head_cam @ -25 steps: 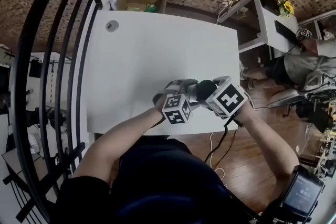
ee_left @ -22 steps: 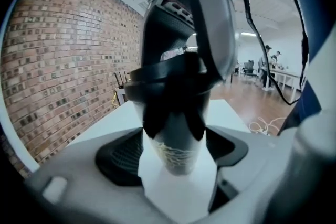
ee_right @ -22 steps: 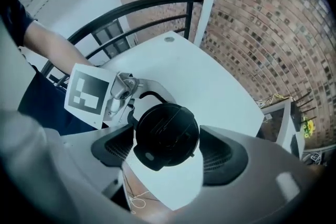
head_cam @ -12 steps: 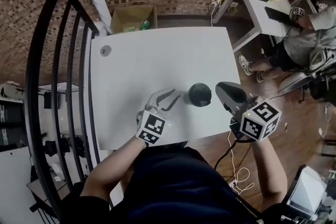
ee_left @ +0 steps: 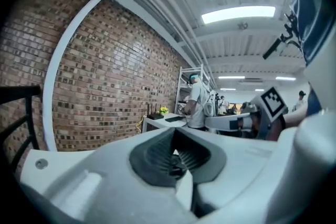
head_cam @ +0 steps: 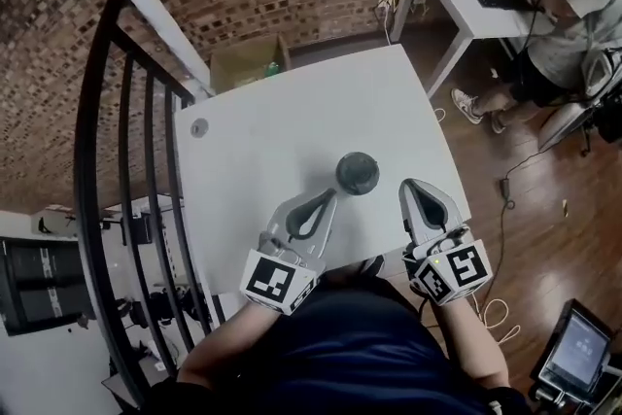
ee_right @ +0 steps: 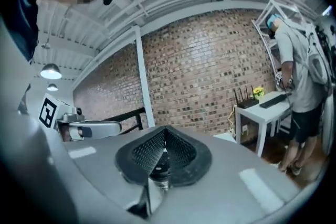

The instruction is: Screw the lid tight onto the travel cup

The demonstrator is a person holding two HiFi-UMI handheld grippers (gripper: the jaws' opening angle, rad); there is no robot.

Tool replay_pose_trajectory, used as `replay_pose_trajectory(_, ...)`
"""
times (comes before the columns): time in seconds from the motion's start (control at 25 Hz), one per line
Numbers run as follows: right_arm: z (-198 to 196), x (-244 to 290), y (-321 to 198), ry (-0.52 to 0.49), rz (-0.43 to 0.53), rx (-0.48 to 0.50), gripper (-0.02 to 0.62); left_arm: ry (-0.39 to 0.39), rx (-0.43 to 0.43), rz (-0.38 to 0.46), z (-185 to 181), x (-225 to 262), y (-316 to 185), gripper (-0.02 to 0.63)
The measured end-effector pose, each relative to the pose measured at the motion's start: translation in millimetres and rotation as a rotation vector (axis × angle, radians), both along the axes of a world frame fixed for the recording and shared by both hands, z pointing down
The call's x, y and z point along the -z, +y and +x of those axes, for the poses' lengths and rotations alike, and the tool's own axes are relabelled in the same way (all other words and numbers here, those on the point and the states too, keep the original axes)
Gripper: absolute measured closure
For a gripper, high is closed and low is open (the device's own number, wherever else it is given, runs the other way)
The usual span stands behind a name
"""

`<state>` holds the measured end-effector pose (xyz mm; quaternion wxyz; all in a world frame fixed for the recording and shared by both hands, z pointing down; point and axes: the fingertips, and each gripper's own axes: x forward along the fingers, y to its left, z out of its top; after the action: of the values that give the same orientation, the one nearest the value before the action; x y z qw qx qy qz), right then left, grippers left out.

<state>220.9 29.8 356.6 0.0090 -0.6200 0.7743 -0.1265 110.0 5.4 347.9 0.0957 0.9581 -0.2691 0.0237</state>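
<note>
A second before, both claws had been bunched round the travel cup (head_cam: 358, 178) at the near edge of the white table (head_cam: 253, 136). Now the left gripper (head_cam: 325, 196) and the right gripper (head_cam: 413, 186) had drawn back toward the person, each with its jaws brought fully together on nothing. The cup stood free and upright between and just beyond their tips. From above its dark lid (head_cam: 357, 168) seemed seated, so the tightening was probably done, though how snugly could not be seen.
</note>
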Motion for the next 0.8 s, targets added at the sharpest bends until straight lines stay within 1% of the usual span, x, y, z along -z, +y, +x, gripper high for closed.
replay_pose_trajectory(0.04, 2.3, 1.7, 3.9, 0.032, 0.018, -0.016, 0.584, -0.004, 0.002, 0.014, 3.8, 0.1, 3.9, 0.6)
replay_pose_trajectory(0.12, 4.8, 4.9, 9.2, 0.066, 0.046, -0.032, 0.584, -0.008, -0.001, 0.032, 10.9, 2.0, 9.4, 0.599)
replay_pose_trajectory(0.28, 8.0, 8.4, 15.9, 0.087, 0.069, -0.036, 0.584, -0.008, -0.032, 0.034, 22.3, 4.0, 17.1, 0.6)
replay_pose_trajectory(0.36, 11.0, 10.9, 17.1, 0.091, 0.076, -0.042, 0.584, -0.001, -0.034, 0.027, 25.3, 5.8, 17.6, 0.6)
replay_pose_trajectory(0.56, 13.9, 12.0, 16.8, 0.108, 0.069, -0.055, 0.584, 0.007, -0.036, 0.022, 25.8, 6.6, 16.6, 0.6)
replay_pose_trajectory(0.8, 10.6, 11.9, 13.4, 0.126, 0.06, -0.055, 0.584, -0.008, -0.058, 0.037, 23.5, 4.5, 16.5, 0.6)
